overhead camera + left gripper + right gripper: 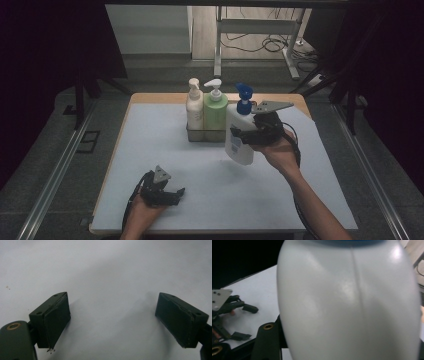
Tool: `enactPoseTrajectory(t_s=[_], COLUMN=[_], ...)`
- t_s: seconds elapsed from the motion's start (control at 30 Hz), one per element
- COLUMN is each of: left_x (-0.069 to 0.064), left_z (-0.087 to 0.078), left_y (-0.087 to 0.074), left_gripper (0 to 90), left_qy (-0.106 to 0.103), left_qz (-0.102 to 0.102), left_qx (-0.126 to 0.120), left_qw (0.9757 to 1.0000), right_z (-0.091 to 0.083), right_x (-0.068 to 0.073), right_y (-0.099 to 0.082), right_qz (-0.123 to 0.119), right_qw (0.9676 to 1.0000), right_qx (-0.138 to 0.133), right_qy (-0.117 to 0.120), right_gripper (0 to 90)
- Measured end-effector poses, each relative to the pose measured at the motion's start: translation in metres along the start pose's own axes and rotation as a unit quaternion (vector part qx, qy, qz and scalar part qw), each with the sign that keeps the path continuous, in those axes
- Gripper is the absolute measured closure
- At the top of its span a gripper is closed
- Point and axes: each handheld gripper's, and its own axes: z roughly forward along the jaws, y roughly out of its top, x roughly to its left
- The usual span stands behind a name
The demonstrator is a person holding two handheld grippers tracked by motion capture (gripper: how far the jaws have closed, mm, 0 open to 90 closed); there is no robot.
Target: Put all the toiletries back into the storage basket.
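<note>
Left gripper (172, 194) nearest, resting wide open; right gripper (246, 136) clamping white pump bottle (240, 137), kept upright, lowered squarely into rack (205, 134).

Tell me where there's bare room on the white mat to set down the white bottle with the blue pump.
Free: the mat's left half, between the metal rack and the left gripper, and the right front corner. Crowded: the back centre, where the cream bottle, green bottle and held white bottle cluster.
</note>
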Motion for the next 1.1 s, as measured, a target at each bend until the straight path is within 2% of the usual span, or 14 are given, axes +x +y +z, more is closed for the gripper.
enactPoseTrajectory(t_s=[0.57,1.1], left_x=[0.000,0.000], left_z=[0.000,0.000], left_y=[0.000,0.000], left_gripper=[12.2,12.2], left_qy=[0.000,0.000], left_qz=[0.000,0.000], left_qx=[0.000,0.000], left_qw=[1.0000,1.0000], right_z=[-0.006,0.007], right_x=[-0.030,-0.051], right_y=[0.014,0.026], right_qz=[0.018,0.032], right_qw=[0.9988,0.9971], right_qx=[-0.009,-0.014], right_qy=[-0.044,-0.068], right_gripper=[40.0,40.0])
